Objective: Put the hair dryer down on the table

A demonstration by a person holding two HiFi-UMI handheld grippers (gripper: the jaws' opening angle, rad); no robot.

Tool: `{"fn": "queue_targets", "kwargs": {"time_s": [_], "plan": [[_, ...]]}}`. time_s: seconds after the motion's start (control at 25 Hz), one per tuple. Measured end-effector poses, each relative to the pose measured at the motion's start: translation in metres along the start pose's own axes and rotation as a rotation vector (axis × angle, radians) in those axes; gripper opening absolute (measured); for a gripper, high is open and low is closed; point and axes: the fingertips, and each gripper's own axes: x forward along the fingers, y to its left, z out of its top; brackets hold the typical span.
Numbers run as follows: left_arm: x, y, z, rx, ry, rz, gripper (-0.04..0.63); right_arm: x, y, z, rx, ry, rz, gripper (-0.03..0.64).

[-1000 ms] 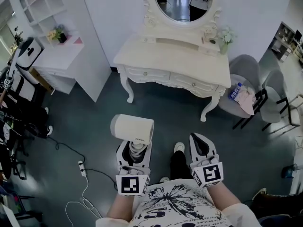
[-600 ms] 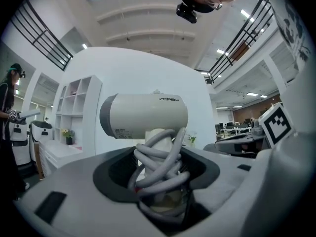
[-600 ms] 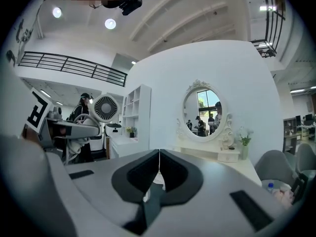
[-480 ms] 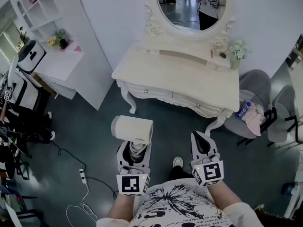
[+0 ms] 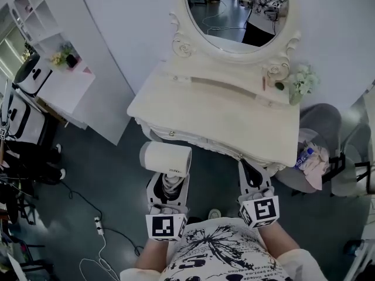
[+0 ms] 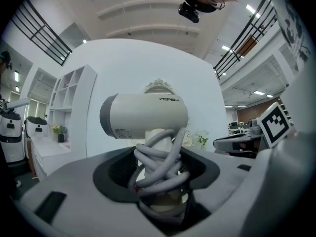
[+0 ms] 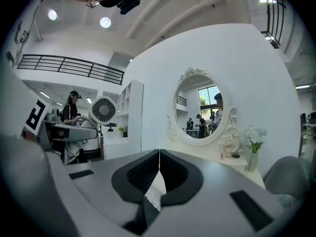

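The left gripper point(image 5: 168, 183) is gripping the hair dryer point(image 5: 166, 158) by its handle, with the jaws standing wide around the handle and the grey cord point(image 6: 159, 164) that is wound round it. The dryer's cream barrel is lying crosswise above the jaws, its darker end pointing left. It is hanging in the air above the dark floor point(image 5: 111, 180), just on the near side of the white table point(image 5: 217, 110), and is not resting on it. The right gripper point(image 5: 251, 168) is hovering to the right of the dryer, close to the table's near edge, with its jaws pressed together and nothing between them. At the far side of the table an oval mirror point(image 5: 234, 7) is standing, and a vase of pale flowers point(image 5: 303, 79) is sitting at the far right corner.
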Motion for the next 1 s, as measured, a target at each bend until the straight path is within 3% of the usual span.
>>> {"fn": "queue_targets", "kwargs": {"time_s": [0.4, 0.8, 1.0], "plan": [[0.086, 0.022, -0.011, 0.001, 0.044, -0.059, 0.252, 0.067, -0.034, -0.006, -0.001, 0.042, -0.023, 0.018], [0.220, 0.077, -0.014, 0.018, 0.086, -0.230, 0.252, 0.176, -0.064, 0.003, 0.036, 0.077, -0.163, 0.018], [0.281, 0.102, -0.028, 0.028, 0.162, -0.331, 0.252, 0.227, -0.078, 0.006, 0.068, 0.095, -0.236, 0.020]]}}
